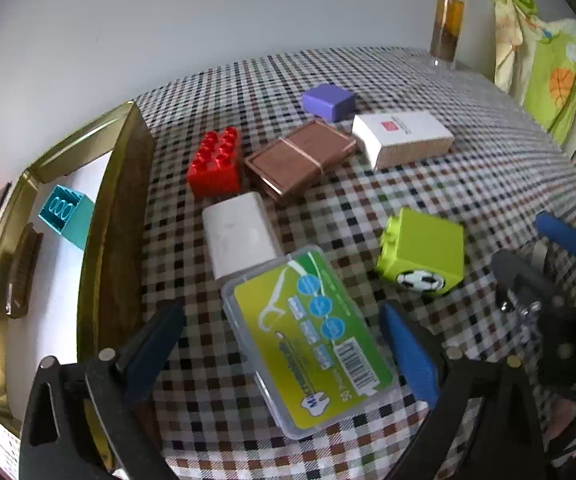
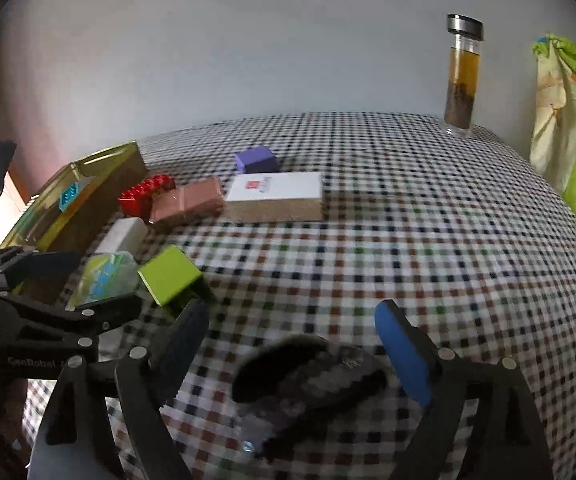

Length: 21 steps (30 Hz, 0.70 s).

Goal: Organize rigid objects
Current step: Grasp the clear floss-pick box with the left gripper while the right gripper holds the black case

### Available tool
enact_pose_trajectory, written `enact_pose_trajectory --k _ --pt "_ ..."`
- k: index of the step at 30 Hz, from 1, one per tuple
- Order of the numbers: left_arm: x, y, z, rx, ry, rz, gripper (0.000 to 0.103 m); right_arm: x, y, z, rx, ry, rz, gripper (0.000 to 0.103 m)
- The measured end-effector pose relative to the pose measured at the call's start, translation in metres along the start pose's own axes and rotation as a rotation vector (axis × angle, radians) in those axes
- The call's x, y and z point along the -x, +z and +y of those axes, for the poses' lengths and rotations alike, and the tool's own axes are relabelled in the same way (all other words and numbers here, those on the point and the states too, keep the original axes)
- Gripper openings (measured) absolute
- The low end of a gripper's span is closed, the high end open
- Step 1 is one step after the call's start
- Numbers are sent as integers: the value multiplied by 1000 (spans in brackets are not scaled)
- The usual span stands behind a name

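Observation:
My left gripper (image 1: 284, 344) is open, its fingers on either side of a clear floss-pick box with a green label (image 1: 308, 340) lying on the checked tablecloth. A white block (image 1: 240, 236), a red brick (image 1: 216, 162), a brown case (image 1: 300, 158), a purple box (image 1: 328, 101), a white card box (image 1: 402, 136) and a green cube with a football print (image 1: 422, 254) lie around it. A gold tin tray (image 1: 116, 216) at the left holds a teal brick (image 1: 66, 214) and a brush (image 1: 20, 276). My right gripper (image 2: 292, 344) is open above a dark blurred object (image 2: 308, 376).
A glass bottle of tea (image 2: 462, 76) stands at the back right of the table. A green and yellow cloth (image 2: 568, 120) hangs at the right edge. The left gripper (image 2: 60, 292) shows at the left of the right wrist view, by the green cube (image 2: 170, 274).

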<state>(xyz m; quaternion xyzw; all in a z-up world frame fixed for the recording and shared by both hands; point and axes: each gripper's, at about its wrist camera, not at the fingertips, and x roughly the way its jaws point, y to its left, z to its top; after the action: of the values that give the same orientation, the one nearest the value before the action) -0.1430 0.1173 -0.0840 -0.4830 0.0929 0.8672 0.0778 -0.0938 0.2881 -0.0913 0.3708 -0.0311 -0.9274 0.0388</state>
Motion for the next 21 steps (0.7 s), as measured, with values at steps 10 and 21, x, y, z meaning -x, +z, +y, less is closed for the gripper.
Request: enact_pose_trajectory --k 10,21 --pt "-4 15 7 60 -46 112 100 -2 -6 1 -3 46 41 87" --pt "-2 6 2 144 -158 197 101 -4 -6 -5 -45 120 51 86"
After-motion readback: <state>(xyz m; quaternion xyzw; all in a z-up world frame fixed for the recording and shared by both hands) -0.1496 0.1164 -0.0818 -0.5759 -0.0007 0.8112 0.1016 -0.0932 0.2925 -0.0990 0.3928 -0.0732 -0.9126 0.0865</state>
